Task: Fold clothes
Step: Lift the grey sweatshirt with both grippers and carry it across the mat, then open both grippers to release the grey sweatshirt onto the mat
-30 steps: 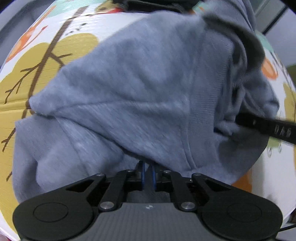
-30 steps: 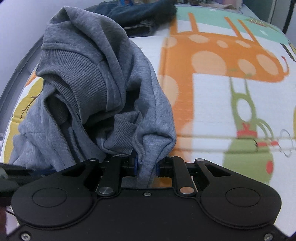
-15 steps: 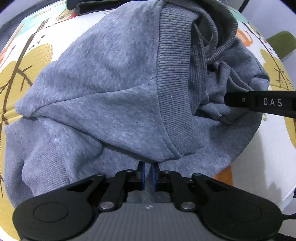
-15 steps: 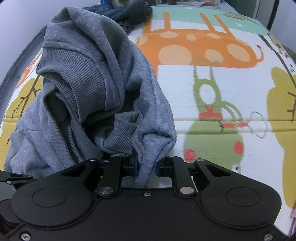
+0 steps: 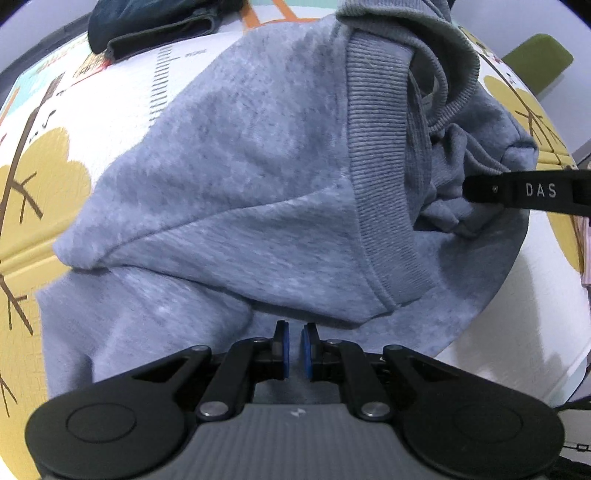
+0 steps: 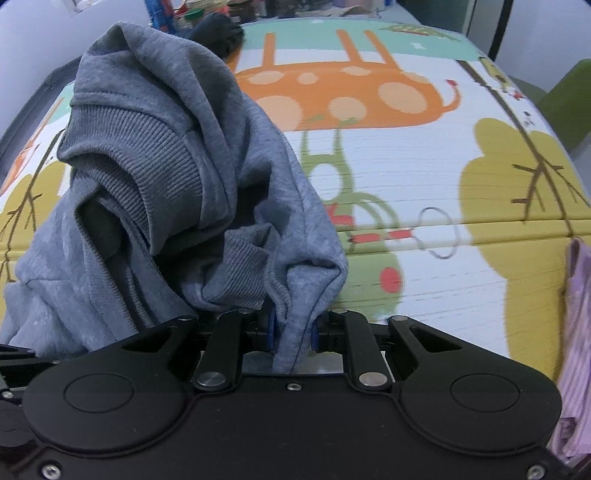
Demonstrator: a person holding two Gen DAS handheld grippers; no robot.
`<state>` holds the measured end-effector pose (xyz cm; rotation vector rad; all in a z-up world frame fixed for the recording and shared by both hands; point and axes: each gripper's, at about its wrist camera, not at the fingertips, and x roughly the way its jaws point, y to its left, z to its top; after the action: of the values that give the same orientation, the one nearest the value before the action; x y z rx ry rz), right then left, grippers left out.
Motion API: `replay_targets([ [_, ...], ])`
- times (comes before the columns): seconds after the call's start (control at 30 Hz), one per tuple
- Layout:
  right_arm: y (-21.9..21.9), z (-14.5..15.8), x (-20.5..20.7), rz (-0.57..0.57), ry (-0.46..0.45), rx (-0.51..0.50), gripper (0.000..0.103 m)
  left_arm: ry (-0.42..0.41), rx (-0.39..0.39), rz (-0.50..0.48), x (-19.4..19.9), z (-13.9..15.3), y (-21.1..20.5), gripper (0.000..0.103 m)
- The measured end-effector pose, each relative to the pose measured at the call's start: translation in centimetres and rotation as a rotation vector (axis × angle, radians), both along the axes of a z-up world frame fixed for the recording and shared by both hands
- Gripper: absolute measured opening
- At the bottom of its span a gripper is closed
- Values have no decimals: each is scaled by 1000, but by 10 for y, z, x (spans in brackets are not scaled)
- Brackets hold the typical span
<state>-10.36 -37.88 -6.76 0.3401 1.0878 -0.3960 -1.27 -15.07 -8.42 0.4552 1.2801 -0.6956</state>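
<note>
A grey sweatshirt (image 5: 240, 177) lies bunched on a printed play mat (image 6: 388, 173). Its ribbed hem (image 5: 380, 177) runs down the right of the left wrist view. My left gripper (image 5: 293, 347) is at the sweatshirt's near edge, its blue pads almost together with grey cloth running between them. My right gripper (image 6: 291, 328) is shut on a hanging fold of the same sweatshirt (image 6: 155, 177), which piles up to its left. One black finger (image 5: 524, 192) of the right gripper reaches into the left wrist view, pinching cloth at the right edge.
A dark blue folded garment (image 5: 155, 26) lies at the mat's far edge, also visible as dark cloth (image 6: 218, 31). A lilac striped garment (image 6: 576, 332) hangs at the right. A green chair (image 5: 535, 55) stands beyond the mat. Bare mat spreads right of the sweatshirt.
Both grippers kept their hold. The sweatshirt turned in the left view, bringing its ribbed hem into sight. The right view swung rightward across the mat, revealing the lilac garment.
</note>
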Motion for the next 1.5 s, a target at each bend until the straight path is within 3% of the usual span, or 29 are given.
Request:
replay_targets([
  [0.23, -20, 4, -8, -31, 8, -57, 16, -14, -3, -28, 0, 11, -3, 11],
  [0.4, -33, 5, -5, -39, 6, -93, 16, -24, -13, -41, -12, 0, -56, 11],
  [0.67, -54, 6, 13, -26, 6, -167, 16, -40, -33, -51, -20, 11, -65, 11],
  [0.9, -78, 5, 34, -55, -18, -154, 16, -51, -52, -50, -39, 31, -57, 12],
  [1.07, -82, 15, 33, -71, -54, -139, 25, -74, -54, -39, -38, 38, -58, 12],
  [1.27, -73, 39, 12, -54, -95, -152, 31, -148, -43, -41, -39, 51, -61, 31],
  [1.37, -68, 52, -2, -50, -134, -148, 44, -147, -63, -55, -35, 54, -63, 38],
  [1.5, -61, 70, -24, -49, -173, -90, 47, -151, -90, -116, -30, 55, -72, 50],
])
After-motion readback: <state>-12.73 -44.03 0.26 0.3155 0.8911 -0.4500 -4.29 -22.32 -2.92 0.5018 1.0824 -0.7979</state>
